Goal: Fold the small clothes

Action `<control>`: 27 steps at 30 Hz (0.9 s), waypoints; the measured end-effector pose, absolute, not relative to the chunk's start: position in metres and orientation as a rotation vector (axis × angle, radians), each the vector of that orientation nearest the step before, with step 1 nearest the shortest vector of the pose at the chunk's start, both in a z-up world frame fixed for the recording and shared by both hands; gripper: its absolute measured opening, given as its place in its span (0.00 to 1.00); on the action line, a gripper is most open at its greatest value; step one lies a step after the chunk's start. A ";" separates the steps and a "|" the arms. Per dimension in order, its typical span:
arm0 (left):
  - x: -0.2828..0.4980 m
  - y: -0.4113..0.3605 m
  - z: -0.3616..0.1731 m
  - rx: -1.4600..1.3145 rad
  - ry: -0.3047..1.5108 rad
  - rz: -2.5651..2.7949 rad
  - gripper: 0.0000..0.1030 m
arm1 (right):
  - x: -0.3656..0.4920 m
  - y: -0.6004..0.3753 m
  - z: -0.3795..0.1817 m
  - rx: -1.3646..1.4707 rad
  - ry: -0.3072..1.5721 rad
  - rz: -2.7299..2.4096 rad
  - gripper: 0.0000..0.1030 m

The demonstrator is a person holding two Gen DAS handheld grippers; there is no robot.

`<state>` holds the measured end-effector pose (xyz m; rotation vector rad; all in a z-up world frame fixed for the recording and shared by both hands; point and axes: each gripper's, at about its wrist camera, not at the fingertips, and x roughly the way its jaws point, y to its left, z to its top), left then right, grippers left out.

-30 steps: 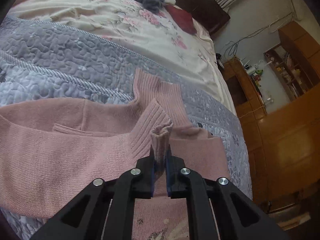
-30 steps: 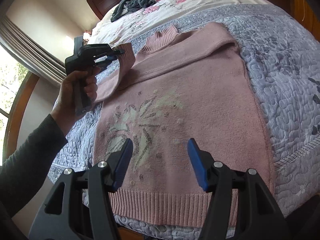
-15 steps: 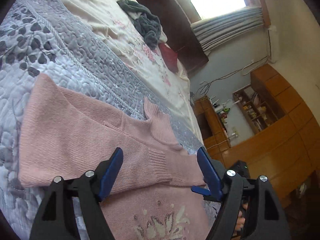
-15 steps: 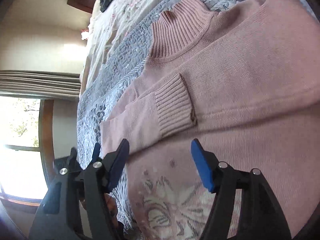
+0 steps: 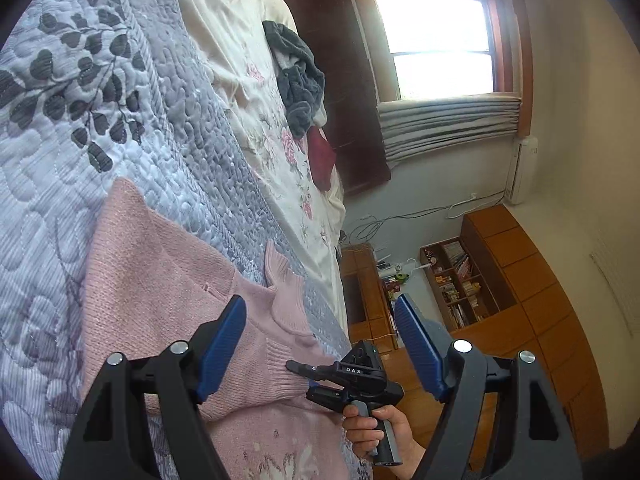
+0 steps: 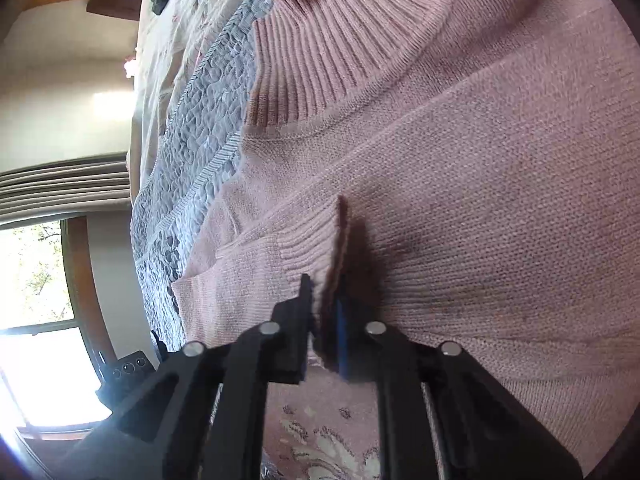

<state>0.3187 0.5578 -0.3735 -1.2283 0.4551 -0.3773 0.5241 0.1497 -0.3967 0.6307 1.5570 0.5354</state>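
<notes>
A pink knit sweater (image 5: pixel 160 280) lies flat on the grey quilt (image 5: pixel 100 128), one sleeve folded across its chest. My left gripper (image 5: pixel 320 340) hangs open above it with nothing between its blue fingers (image 5: pixel 224 344). In the left wrist view a hand (image 5: pixel 376 432) holds my right gripper (image 5: pixel 298 368), its tips at the sleeve's ribbed cuff (image 5: pixel 280 368). In the right wrist view my right gripper (image 6: pixel 322 300) is shut on that ribbed cuff (image 6: pixel 316 240), which stands up pinched between the jaws. The ribbed collar (image 6: pixel 320 48) lies beyond it.
A grey garment (image 5: pixel 300 80) and a dark red one (image 5: pixel 322 156) lie further up the bed on a floral sheet (image 5: pixel 256 92). The dark headboard (image 5: pixel 344 80), a window (image 5: pixel 436 44) and wooden cabinets (image 5: pixel 520 280) stand past the bed's edge.
My left gripper let go of the cuff, opened and pulled back. My right gripper moved in over the folded sleeve and shut on the cuff.
</notes>
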 end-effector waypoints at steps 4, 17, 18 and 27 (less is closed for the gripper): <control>0.319 0.564 -0.381 -1.261 0.445 -0.364 0.74 | 0.532 0.152 -0.342 0.574 1.457 0.583 0.06; 0.320 0.562 -0.383 -1.247 0.458 -0.372 0.74 | 0.537 0.081 -0.193 0.365 1.135 0.523 0.06; 0.321 0.560 -0.384 -1.241 0.465 -0.370 0.74 | 0.539 0.069 -0.197 0.373 1.137 0.501 0.06; 0.329 0.551 -0.391 -1.216 0.508 -0.384 0.74 | 0.549 -0.012 -0.270 0.447 1.224 0.328 0.06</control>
